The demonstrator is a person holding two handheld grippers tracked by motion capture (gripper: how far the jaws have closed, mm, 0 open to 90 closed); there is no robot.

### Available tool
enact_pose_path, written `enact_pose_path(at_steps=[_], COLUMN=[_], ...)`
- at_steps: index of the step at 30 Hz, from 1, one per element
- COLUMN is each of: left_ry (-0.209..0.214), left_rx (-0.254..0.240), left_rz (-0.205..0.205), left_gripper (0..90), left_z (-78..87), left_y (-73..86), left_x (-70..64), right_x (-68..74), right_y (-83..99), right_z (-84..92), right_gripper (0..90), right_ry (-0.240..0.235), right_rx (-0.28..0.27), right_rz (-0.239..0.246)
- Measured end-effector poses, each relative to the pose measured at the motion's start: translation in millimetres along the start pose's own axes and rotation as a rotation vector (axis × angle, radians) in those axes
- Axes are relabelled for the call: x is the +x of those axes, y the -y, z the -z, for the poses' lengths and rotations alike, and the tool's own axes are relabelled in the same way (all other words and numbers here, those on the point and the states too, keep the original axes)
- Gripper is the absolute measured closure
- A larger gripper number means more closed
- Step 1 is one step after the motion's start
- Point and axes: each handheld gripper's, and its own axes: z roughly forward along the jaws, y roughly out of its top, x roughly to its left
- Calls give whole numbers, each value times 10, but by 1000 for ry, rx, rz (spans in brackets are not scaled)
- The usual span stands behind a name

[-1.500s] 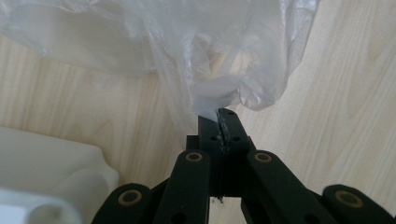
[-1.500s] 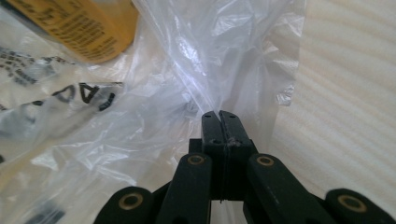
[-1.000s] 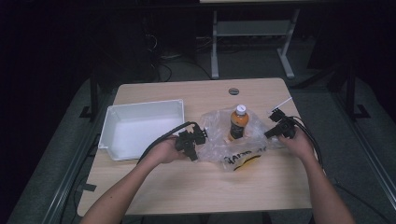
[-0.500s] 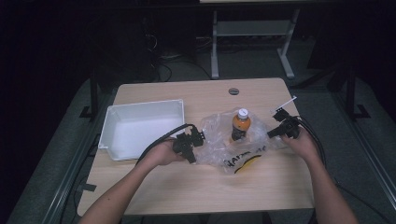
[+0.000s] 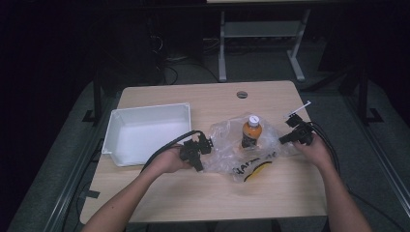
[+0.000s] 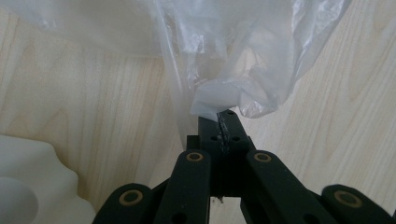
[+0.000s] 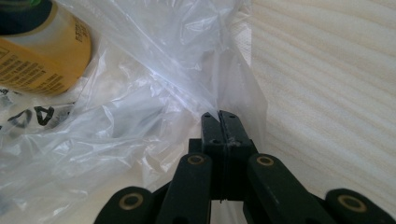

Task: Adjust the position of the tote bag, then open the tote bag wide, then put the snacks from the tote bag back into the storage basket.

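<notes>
High view: we hold the plastic bag mid-table, left gripper pinching its nine-o'clock edge, right gripper its three-o'clock edge. Bottle stands inside. Next, we judge: lift both evenly.

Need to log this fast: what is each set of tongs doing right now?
Left tongs: closed, pinching an edge of the clear plastic bag.
Right tongs: closed, pinching the bag's opposite edge.
</notes>
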Motion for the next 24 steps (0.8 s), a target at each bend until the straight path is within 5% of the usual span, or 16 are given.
enact_pose_path(at_steps=[19,24], left_ry=[11,22], left_rx=[-17,-46], left_rz=[6,14], left_gripper=[899,874], left_z=[30,51], left_y=[-11,-4], left_x=[1,-3], right_x=[27,45], right_y=[20,28], right_z=[65,93], right_gripper=[893,735], right_ry=[13,-8], right_rx=[-30,-53], right_rz=[1,2])
